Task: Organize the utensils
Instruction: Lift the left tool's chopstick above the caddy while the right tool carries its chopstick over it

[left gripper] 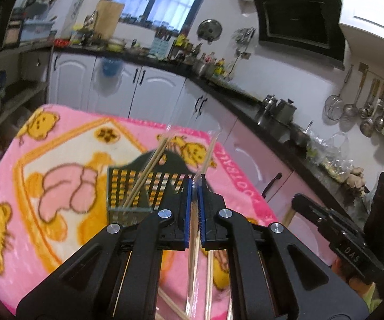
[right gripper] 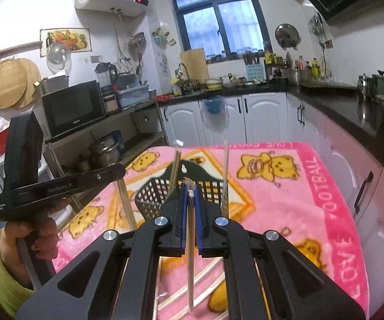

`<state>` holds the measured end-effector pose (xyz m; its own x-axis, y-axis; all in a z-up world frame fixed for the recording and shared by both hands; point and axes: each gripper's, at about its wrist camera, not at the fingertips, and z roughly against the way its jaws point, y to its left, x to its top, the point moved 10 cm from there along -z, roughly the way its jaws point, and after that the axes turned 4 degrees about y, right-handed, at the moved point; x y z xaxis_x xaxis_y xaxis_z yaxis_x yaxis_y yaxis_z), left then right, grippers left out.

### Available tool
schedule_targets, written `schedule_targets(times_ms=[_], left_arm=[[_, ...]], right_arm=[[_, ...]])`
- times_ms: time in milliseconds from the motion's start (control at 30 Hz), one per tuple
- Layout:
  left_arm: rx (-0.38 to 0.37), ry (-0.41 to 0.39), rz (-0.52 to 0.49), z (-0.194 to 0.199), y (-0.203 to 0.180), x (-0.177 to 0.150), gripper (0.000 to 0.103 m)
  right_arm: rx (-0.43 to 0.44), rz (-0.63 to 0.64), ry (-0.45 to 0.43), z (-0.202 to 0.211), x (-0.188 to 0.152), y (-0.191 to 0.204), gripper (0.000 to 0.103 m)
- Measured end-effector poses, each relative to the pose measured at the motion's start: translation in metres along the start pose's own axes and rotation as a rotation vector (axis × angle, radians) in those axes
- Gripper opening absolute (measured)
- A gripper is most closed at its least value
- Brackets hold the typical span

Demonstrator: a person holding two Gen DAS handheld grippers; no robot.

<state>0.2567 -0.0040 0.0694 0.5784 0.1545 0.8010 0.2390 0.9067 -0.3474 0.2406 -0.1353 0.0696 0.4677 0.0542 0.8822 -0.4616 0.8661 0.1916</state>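
Observation:
A black mesh basket [left gripper: 128, 189] stands on the pink teddy-bear blanket, with wrapped wooden chopsticks [left gripper: 149, 168] leaning in it. My left gripper [left gripper: 194, 184] is shut on a pair of chopsticks in a clear sleeve [left gripper: 193, 253], held just right of the basket. My right gripper [right gripper: 189, 190] is shut on another wrapped chopstick pair [right gripper: 190, 253], just in front of the basket [right gripper: 152, 194]. Chopsticks [right gripper: 176, 168] and a sleeve [right gripper: 225, 176] stand in the basket. More chopsticks [right gripper: 205, 280] lie on the blanket below.
The blanket-covered table [right gripper: 285, 202] fills the foreground. Pink and white cabinets [left gripper: 245, 154] with a dark counter run along the right. A shelf with a microwave [right gripper: 72, 106] and pots stands to the left. The other handheld gripper [right gripper: 45, 186] shows at left.

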Motion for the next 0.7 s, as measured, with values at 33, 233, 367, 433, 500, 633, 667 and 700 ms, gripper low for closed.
schedule_targets(times_ms=[33,233,367,433,500,633,667,700], left_arm=[[-0.003,-0.007,-0.007,0.002,-0.003,0.004,0.002],[0.002,-0.071,-0.066,0.011,-0.021,0.034,0.002],[0.006,-0.107,-0.095,0.016,-0.029,0.056,0.002],[0.011,-0.119,-0.104,0.017,-0.031,0.066,0.002],[0.016,-0.132,-0.114,0.018,-0.033,0.074,0.002],[0.033,-0.172,-0.133,0.022,-0.035,0.090,0.002],[0.036,-0.180,-0.135,0.023,-0.035,0.094,0.002],[0.043,-0.189,-0.139,0.023,-0.034,0.099,0.002]], right_arm=[[0.001,0.003,-0.012,0.001,0.006,0.001,0.006],[0.003,0.015,-0.076,0.009,0.034,0.006,0.006],[0.000,0.033,-0.122,0.014,0.056,0.009,0.006],[-0.002,0.046,-0.149,0.017,0.068,0.013,0.006],[0.000,0.057,-0.172,0.018,0.079,0.015,0.006],[0.006,0.061,-0.214,0.021,0.100,0.016,0.006],[0.008,0.061,-0.223,0.021,0.104,0.016,0.006],[0.009,0.059,-0.241,0.022,0.111,0.015,0.006]])
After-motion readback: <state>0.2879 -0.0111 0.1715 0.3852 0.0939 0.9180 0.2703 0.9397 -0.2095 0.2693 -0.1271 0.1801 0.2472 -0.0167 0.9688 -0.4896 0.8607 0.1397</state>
